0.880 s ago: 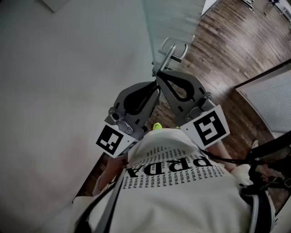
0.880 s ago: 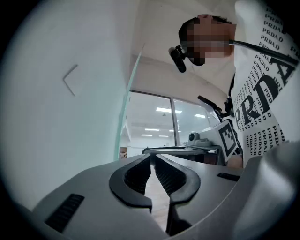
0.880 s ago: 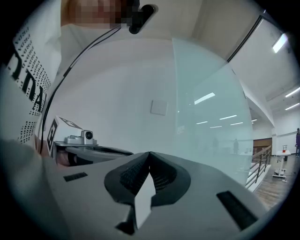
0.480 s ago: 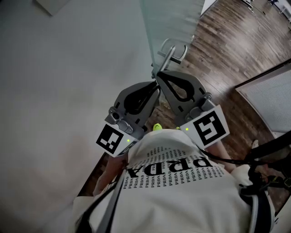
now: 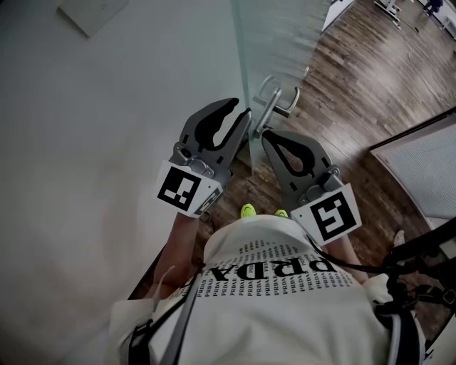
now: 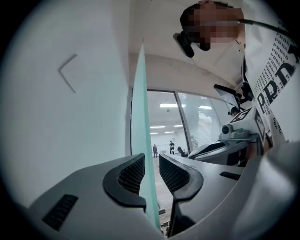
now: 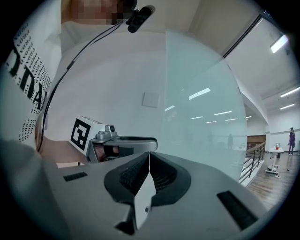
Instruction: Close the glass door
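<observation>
The glass door (image 5: 278,36) stands ajar beside the white wall, its metal handle (image 5: 269,100) just beyond the grippers. My left gripper (image 5: 241,108) is open, and its jaws sit either side of the door's free edge (image 6: 143,117). In the left gripper view that greenish edge runs down between the pads, with a gap left on the right side of my left gripper (image 6: 151,159). My right gripper (image 5: 265,134) is shut with nothing in it, just right of the door edge and below the handle. The right gripper view looks along my right gripper (image 7: 149,157) at the frosted pane (image 7: 201,93).
A white wall (image 5: 85,142) with a small square plate (image 5: 92,13) fills the left. Dark wood floor (image 5: 356,78) lies past the door. A framed glass partition (image 5: 427,164) stands at the right. The person's yellow shoes (image 5: 247,210) are below the grippers.
My left gripper has opened and moved forward, so its jaws now straddle the door's edge. The right gripper stayed shut and dropped back slightly.
</observation>
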The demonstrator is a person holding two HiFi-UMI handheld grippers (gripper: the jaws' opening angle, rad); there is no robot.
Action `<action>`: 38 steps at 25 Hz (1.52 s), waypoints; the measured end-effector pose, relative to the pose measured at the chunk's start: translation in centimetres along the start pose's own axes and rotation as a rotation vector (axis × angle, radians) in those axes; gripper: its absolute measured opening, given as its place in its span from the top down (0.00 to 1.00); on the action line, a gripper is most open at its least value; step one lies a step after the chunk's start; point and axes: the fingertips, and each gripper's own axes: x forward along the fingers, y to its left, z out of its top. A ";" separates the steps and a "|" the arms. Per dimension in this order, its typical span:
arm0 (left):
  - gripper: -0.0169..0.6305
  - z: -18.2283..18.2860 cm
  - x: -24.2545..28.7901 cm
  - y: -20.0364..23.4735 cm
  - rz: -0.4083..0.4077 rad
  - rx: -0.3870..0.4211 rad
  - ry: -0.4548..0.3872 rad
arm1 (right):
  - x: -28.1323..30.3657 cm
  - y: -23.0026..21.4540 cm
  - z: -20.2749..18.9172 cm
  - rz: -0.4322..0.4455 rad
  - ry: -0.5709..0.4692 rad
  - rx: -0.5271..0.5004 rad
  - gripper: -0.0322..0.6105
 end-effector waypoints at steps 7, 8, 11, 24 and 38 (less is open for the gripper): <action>0.84 -0.5 3.3 0.9 -0.028 0.018 0.054 | 0.5 -2.7 -0.4 -0.053 0.035 0.019 0.95; 0.84 -0.6 3.5 0.9 -0.028 0.022 0.066 | 0.4 -3.0 -0.4 -0.059 0.038 0.020 0.95; 0.88 -0.8 3.5 0.7 -0.030 0.044 0.083 | 0.2 -3.4 -0.8 -0.072 0.049 0.027 0.95; 0.89 -0.9 3.8 -0.1 -0.043 0.016 0.084 | 0.0 -3.4 -1.8 -0.082 0.079 0.038 0.95; 0.89 -1.7 2.1 3.0 0.005 0.053 0.065 | 0.4 -3.0 -3.6 -0.033 0.167 0.000 0.95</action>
